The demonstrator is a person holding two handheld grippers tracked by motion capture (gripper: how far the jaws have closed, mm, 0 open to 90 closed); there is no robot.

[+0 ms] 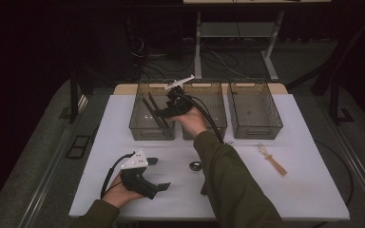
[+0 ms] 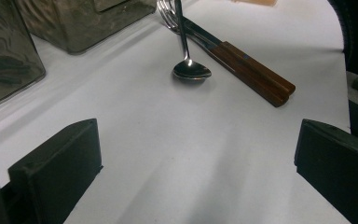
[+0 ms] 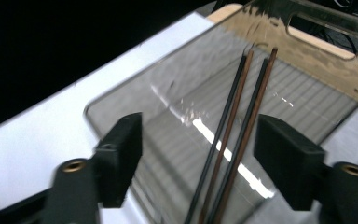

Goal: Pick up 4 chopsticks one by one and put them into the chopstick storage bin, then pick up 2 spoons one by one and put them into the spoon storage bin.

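Observation:
My right gripper hovers open over the left clear bin, its jaws apart with nothing between them. Two pairs of dark chopsticks lie inside that bin; in the high view the chopsticks run lengthwise along the bin floor. My left gripper rests low at the table's near left, jaws wide and empty. Ahead of it lie a metal spoon, a fork and wood-handled cutlery. The spoon's bowl shows beside the right sleeve.
Two more clear bins, the middle one and the right one, stand in a row at the back of the white table. A small whisk with a wooden handle lies at the right. Cables trail from both grippers.

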